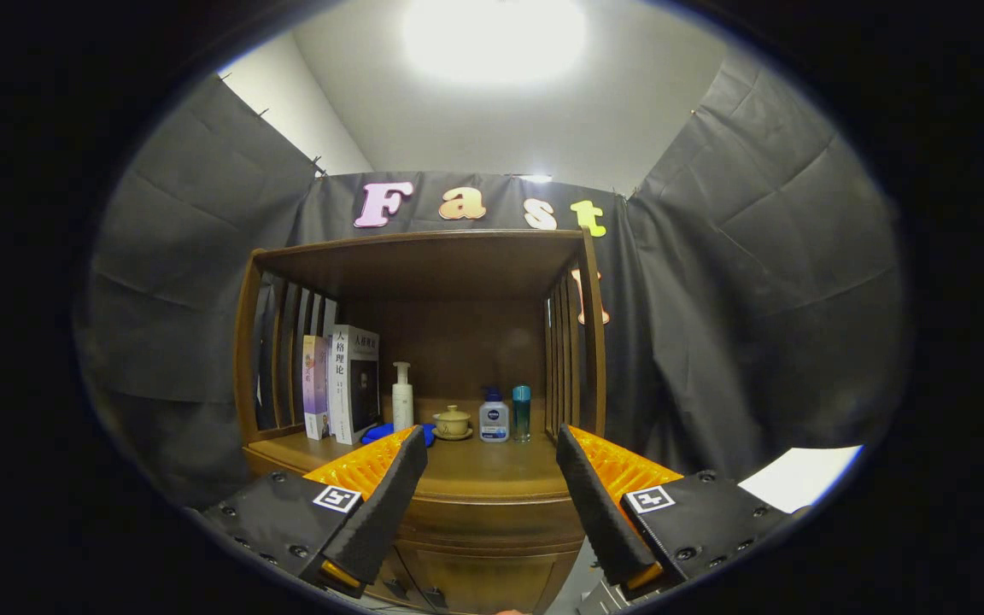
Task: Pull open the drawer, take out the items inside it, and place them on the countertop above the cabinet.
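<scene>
Gripper (492,453) fingers spread wide and holding nothing, level with the countertop's (492,474) front edge, the shut drawer (492,517) just below between them, bottles (494,416) and books (342,384) standing beyond at the back.

Brown wooden cabinet (492,512), countertop (492,468) and slatted shelf frame (424,256) the same brown. Books (342,384): one pink-purple spine, one white spine with dark cover. White pump bottle (402,395). Tan lidded cup (453,421) on matching saucer. White bottle with blue cap (494,416). Teal bottle (522,412). Blue object (385,432), partly hidden.
</scene>
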`<state>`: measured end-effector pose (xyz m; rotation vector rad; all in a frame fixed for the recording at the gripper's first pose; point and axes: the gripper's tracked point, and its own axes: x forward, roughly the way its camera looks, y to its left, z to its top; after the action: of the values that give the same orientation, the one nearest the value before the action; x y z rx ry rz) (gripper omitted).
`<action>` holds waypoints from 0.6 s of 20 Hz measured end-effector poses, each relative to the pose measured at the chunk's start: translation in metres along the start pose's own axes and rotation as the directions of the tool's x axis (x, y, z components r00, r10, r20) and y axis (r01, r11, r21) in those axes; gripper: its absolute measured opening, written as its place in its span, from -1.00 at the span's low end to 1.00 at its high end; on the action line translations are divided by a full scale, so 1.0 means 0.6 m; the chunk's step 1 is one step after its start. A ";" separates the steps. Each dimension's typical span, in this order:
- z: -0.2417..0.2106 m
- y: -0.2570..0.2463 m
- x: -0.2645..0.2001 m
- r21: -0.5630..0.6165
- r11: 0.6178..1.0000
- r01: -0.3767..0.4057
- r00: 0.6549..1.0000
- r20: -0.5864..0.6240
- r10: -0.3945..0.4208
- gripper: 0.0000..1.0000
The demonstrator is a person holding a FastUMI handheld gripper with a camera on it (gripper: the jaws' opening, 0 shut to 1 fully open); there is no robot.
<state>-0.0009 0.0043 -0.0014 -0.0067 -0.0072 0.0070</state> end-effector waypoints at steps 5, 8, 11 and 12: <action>0.003 0.000 0.004 0.019 1.000 -0.002 1.000 0.002 0.002 0.93; 0.002 0.001 0.006 0.020 1.000 -0.002 1.000 0.005 0.002 0.93; -0.002 0.008 0.009 0.029 1.000 -0.006 1.000 0.000 0.006 0.93; -0.002 0.012 0.010 0.031 0.999 -0.009 1.000 0.001 0.009 0.93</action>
<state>0.0048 0.0117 -0.0026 0.0241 -0.0078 0.0164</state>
